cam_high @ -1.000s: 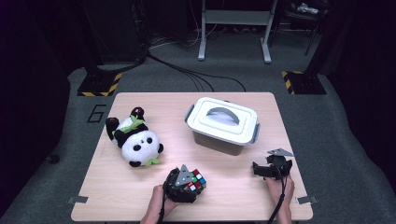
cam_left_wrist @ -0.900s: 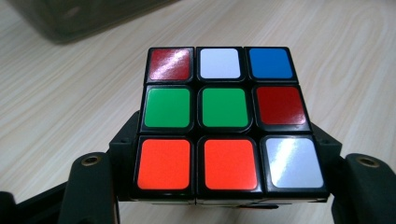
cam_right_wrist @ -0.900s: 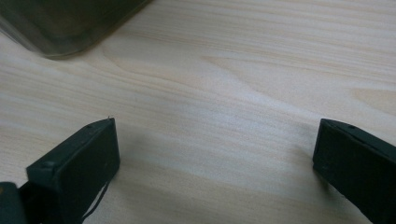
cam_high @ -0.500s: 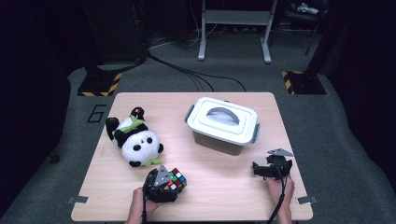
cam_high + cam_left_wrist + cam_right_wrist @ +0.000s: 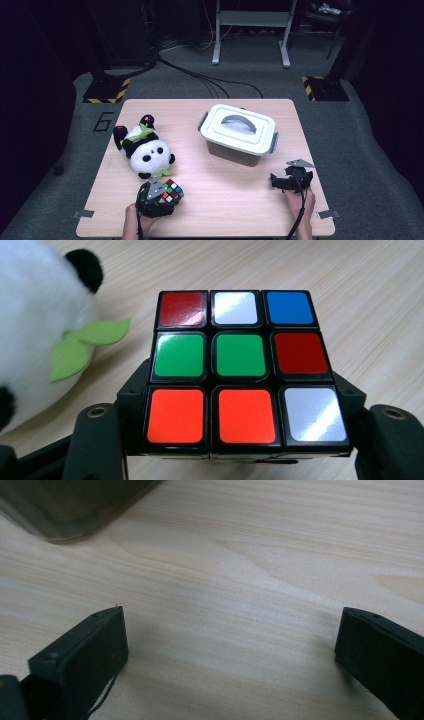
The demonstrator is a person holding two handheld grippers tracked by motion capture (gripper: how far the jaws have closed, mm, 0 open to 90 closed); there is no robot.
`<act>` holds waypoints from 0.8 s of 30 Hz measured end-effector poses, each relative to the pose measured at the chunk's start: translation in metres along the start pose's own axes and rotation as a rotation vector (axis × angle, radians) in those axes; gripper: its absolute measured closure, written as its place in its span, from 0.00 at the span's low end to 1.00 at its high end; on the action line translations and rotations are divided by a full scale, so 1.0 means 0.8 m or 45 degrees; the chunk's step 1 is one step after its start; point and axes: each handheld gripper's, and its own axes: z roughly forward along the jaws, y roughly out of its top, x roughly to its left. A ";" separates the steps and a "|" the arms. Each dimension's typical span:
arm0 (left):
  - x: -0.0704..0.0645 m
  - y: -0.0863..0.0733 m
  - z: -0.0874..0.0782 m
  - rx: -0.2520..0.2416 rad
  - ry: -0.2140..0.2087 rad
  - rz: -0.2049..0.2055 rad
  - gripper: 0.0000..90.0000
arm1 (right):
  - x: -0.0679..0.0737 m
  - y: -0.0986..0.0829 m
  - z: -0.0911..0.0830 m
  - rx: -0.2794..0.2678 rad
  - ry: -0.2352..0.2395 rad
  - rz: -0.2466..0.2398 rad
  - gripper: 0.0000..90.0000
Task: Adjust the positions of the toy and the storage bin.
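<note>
Near table's front left edge: puzzle cube (image 5: 241, 369) clamped between left gripper (image 5: 159, 196) jaws, one black jaw at each side, just beside plush panda (image 5: 142, 151). Farther right, right gripper (image 5: 230, 645) spread wide over bare table (image 5: 260, 555), gripping nothing.

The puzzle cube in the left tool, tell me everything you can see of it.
The puzzle cube is glossy black plastic with coloured stickers, scrambled: the facing side shows red, white, blue; green, green, red; orange, orange, white. It sits clamped between the left tool's black jaws near the table's front edge, just in front of the plush panda.
</note>
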 end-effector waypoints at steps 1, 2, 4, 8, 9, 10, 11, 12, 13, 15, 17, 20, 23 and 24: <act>0.002 -0.003 -0.002 -0.010 0.018 -0.010 0.38 | 0.001 0.000 0.000 0.005 -0.001 0.007 0.00; 0.006 -0.005 -0.004 -0.001 0.022 -0.007 0.38 | 0.000 0.000 0.000 0.003 0.000 0.004 0.00; 0.010 -0.010 -0.008 -0.003 0.046 -0.031 0.38 | 0.000 0.000 0.000 0.003 0.000 0.005 0.00; 0.023 -0.022 -0.017 0.012 0.083 -0.059 0.38 | 0.000 0.000 0.000 0.000 0.000 0.000 0.00; 0.026 -0.024 -0.020 0.015 0.092 -0.068 0.38 | 0.000 0.000 0.000 0.000 0.000 0.000 0.00; 0.027 -0.027 -0.022 0.012 0.098 -0.087 0.38 | 0.000 0.000 0.000 0.000 0.000 0.001 0.00; 0.031 -0.030 -0.025 0.015 0.108 -0.084 0.38 | 0.000 0.000 0.000 0.000 0.000 0.000 0.00; 0.034 -0.033 -0.027 0.019 0.110 -0.107 0.38 | 0.000 0.000 0.000 0.000 0.000 0.000 0.00; 0.036 -0.035 -0.029 0.010 0.133 -0.115 0.38 | 0.000 0.000 0.000 0.000 0.000 0.000 0.00; 0.043 -0.039 -0.033 0.020 0.141 -0.133 0.38 | 0.000 0.000 0.000 0.000 0.000 0.000 0.00; 0.049 -0.043 -0.038 0.026 0.154 -0.150 0.38 | 0.000 0.000 0.000 0.000 0.000 0.000 0.00; 0.057 -0.047 -0.043 0.029 0.192 -0.168 0.38 | 0.000 0.000 0.000 0.000 -0.001 0.001 0.00; 0.064 -0.051 -0.048 0.035 0.211 -0.183 0.38 | 0.000 0.000 0.000 0.000 -0.001 0.001 0.00; 0.065 -0.053 -0.049 0.027 0.219 -0.200 0.38 | 0.000 0.000 0.000 0.000 -0.001 0.002 0.00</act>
